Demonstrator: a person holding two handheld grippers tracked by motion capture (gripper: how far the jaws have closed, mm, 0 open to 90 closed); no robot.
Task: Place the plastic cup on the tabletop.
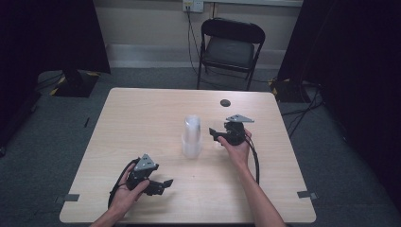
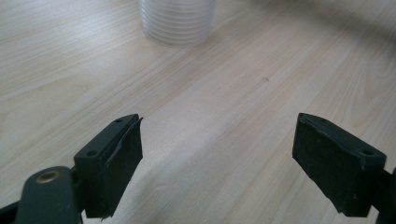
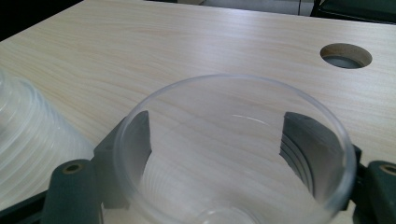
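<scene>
A stack of clear plastic cups (image 1: 191,137) stands upright in the middle of the wooden table (image 1: 142,118). A single clear cup (image 3: 233,154) sits between the jaws of my right gripper (image 1: 215,135), just right of the stack. Its ribbed wall rests against both pads, and the gripper (image 3: 217,135) is shut on it. In the right gripper view the stack (image 3: 28,140) rises close by on the left. My left gripper (image 1: 164,183) rests low near the table's front left, open and holding nothing. Its wide-spread jaws (image 2: 219,121) point toward the base of the stack (image 2: 177,21).
A round cable hole (image 1: 225,102) is cut in the table behind the right gripper, also visible as the hole (image 3: 345,55). A black folding chair (image 1: 231,47) stands beyond the far edge. Dark curtains flank both sides.
</scene>
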